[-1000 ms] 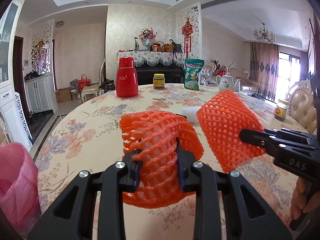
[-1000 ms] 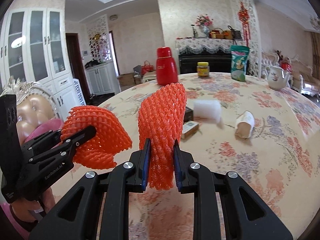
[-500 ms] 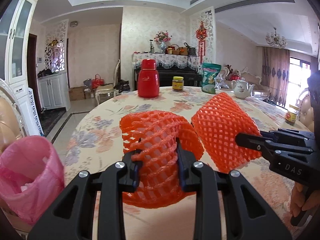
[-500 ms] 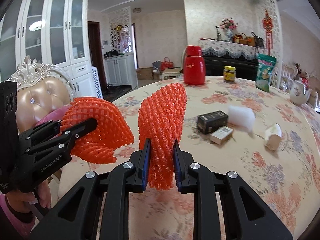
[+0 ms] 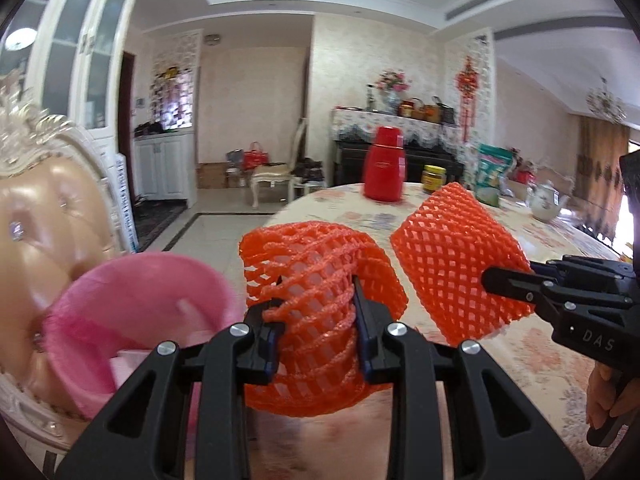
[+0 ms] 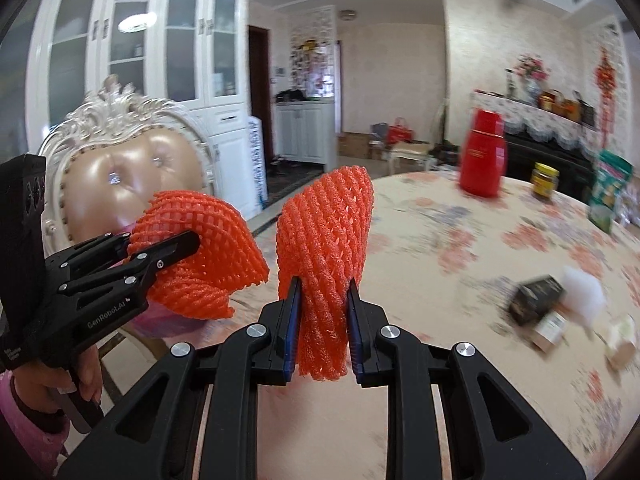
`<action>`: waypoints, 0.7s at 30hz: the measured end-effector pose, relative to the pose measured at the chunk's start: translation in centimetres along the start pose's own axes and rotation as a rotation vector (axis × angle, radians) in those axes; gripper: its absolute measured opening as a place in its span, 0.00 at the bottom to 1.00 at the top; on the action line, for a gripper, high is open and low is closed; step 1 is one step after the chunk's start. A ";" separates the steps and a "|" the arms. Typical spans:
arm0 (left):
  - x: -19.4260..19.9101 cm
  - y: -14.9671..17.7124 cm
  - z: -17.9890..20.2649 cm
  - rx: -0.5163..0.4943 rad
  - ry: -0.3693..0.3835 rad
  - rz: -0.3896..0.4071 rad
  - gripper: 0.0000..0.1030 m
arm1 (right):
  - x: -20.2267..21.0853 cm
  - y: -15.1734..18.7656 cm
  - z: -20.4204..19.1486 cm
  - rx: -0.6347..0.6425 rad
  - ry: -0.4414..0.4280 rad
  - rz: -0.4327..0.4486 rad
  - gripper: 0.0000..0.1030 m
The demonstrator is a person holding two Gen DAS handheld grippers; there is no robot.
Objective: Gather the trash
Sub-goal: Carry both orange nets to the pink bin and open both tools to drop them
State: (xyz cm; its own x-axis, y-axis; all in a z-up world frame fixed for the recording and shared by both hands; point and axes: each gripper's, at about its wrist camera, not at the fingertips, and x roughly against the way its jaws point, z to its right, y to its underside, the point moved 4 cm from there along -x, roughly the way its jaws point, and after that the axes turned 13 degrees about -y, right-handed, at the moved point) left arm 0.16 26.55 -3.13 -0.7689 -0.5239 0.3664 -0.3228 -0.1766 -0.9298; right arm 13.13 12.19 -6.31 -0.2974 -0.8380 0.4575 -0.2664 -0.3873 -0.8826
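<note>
Floral worktop [image 6: 460, 240]: only the left view shows the pink bin [image 5: 132, 316]; only the right, a black box [image 6: 538, 300]. Left hand-held gripper [image 5: 316, 320], lettered "GenRobot.AI", and right hand-held gripper [image 6: 322, 312], lettered "DAS", each clamp an orange foam net [image 5: 320, 320] [image 6: 324, 252] held off the worktop edge.

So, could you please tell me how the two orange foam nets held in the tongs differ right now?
The left net is splayed open and loose, while the right net is pinched flat and stands upright. The left tongs sit beside the pink bin; the right tongs are over the table. Both are orange foam mesh, each clamped.
</note>
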 end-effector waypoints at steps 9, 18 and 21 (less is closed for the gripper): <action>-0.8 -0.1 -9.8 0.063 -0.161 -0.025 0.29 | -7.3 -4.2 -6.6 0.111 -0.171 -0.017 0.21; -4.4 -1.0 -17.3 0.133 -0.254 -0.062 0.33 | -15.1 -6.7 -9.9 0.095 -0.287 -0.065 0.22; -6.1 -0.6 -19.1 0.154 -0.268 -0.101 0.48 | -17.9 -6.5 -10.6 0.107 -0.308 -0.101 0.26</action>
State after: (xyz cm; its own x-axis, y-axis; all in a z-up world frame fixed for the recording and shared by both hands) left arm -5.53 45.76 -4.20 -0.5579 -0.6943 0.4546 -0.2876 -0.3520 -0.8907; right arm 10.47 33.76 -7.62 0.0205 -0.8638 0.5034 -0.1776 -0.4986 -0.8484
